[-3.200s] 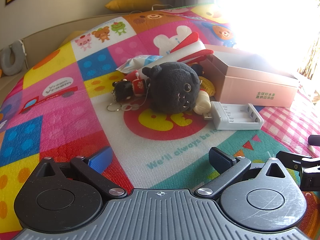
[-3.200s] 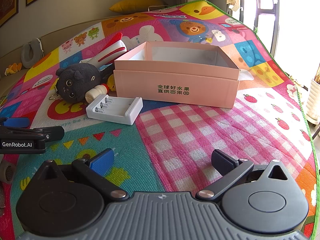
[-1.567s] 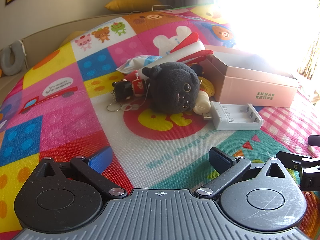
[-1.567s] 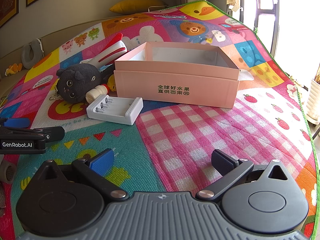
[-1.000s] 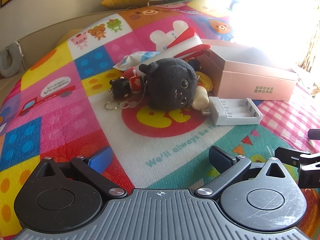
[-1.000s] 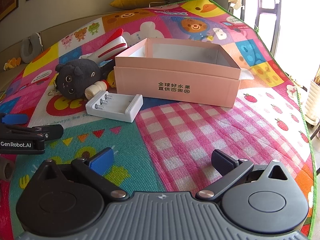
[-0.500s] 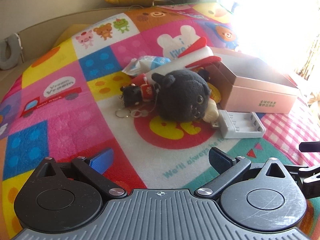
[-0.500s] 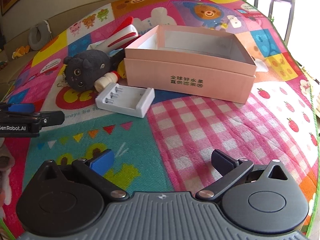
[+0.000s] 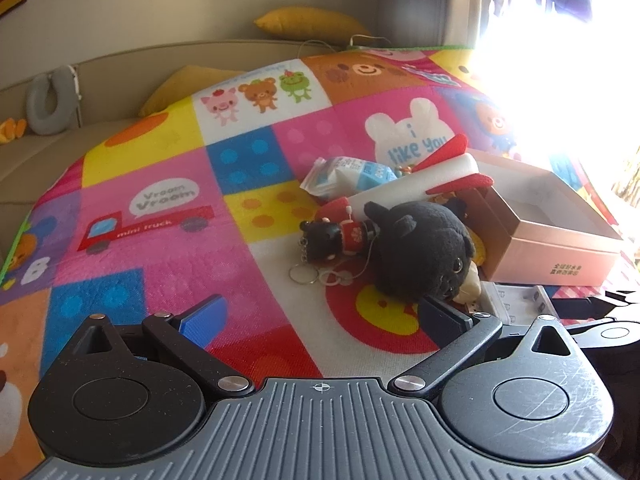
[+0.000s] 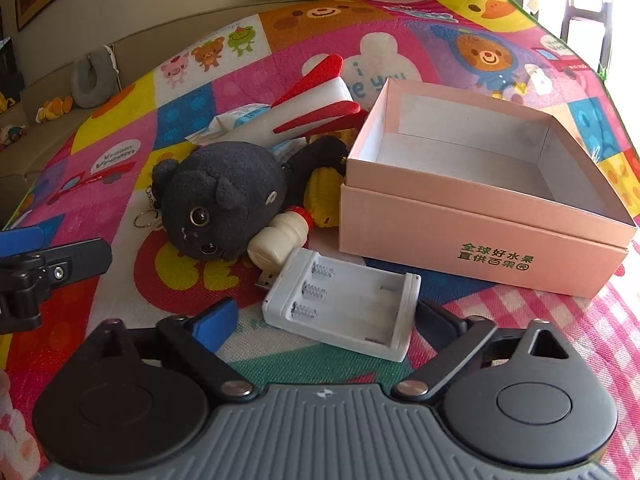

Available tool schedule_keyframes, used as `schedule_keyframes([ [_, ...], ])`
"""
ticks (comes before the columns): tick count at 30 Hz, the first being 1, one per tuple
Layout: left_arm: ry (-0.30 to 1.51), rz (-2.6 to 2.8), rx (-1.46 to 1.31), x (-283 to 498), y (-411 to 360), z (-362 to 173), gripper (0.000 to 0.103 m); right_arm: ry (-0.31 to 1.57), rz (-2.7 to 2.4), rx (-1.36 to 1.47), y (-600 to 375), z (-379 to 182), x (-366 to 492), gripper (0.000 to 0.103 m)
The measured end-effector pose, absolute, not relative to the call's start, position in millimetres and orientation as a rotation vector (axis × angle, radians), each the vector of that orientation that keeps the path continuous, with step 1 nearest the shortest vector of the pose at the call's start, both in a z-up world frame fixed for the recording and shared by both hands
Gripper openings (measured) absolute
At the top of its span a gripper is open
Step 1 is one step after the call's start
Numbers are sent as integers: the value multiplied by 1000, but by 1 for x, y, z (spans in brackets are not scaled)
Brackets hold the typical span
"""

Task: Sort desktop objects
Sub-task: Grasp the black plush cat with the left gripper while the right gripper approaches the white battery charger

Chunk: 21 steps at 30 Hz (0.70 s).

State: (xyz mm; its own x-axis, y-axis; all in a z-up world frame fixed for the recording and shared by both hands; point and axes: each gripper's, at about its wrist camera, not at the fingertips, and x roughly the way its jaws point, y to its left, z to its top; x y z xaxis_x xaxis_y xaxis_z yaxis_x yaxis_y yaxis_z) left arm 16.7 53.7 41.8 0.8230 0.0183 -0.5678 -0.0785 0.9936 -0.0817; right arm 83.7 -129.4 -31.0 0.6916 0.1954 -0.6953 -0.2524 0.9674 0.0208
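An open pink box (image 10: 486,236) stands empty on the colourful mat; it also shows in the left wrist view (image 9: 556,252). Left of it lies a pile: a black plush cat (image 10: 224,200), a small white bottle (image 10: 278,238), a yellow knitted toy (image 10: 322,192), a red-and-white rocket toy (image 10: 304,112), a tissue pack (image 9: 348,174) and a small bear keychain (image 9: 332,236). A white battery holder (image 10: 344,306) lies between the fingers of my open right gripper (image 10: 326,318). My left gripper (image 9: 320,318) is open and empty, just short of the plush cat (image 9: 424,254).
A sofa back with a yellow cushion (image 9: 308,24) and a grey neck pillow (image 9: 50,100) runs behind the mat. The left gripper's side (image 10: 48,270) shows at the left edge of the right wrist view. Bright window glare fills the right.
Both grippers have moved forward toward the pile. The right gripper now has the battery holder between its open fingers; the left is much closer to the plush cat.
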Motion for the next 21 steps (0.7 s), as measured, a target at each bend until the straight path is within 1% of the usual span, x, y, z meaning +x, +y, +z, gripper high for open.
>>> schedule_keyframes([
  [1,604,42,-100,18,51,41,103,759,254,-85,-131,-31,83,83],
  [2,605,30,-95,19,47,41,103,750,265,-98,-136,-30,79,82],
  [9,571,-83,-5,35,4,44,103,711,209,-138,-191,-29,41,82],
  [12,580,-112,-63,53,-3,46,103,710,159,-88,-226,-30,24,82],
  [14,581,-114,-104,64,-4,47,103,706,129,-36,-244,-30,17,84],
  [17,581,-88,-63,78,-11,45,103,695,88,41,-263,-35,12,90],
  [18,579,-78,-40,80,-13,44,101,681,88,56,-265,-36,11,91],
  [19,580,-74,-20,82,-15,42,99,674,88,66,-266,-37,11,94],
  [21,595,-76,24,86,-17,39,68,669,84,63,-263,-38,12,97],
])
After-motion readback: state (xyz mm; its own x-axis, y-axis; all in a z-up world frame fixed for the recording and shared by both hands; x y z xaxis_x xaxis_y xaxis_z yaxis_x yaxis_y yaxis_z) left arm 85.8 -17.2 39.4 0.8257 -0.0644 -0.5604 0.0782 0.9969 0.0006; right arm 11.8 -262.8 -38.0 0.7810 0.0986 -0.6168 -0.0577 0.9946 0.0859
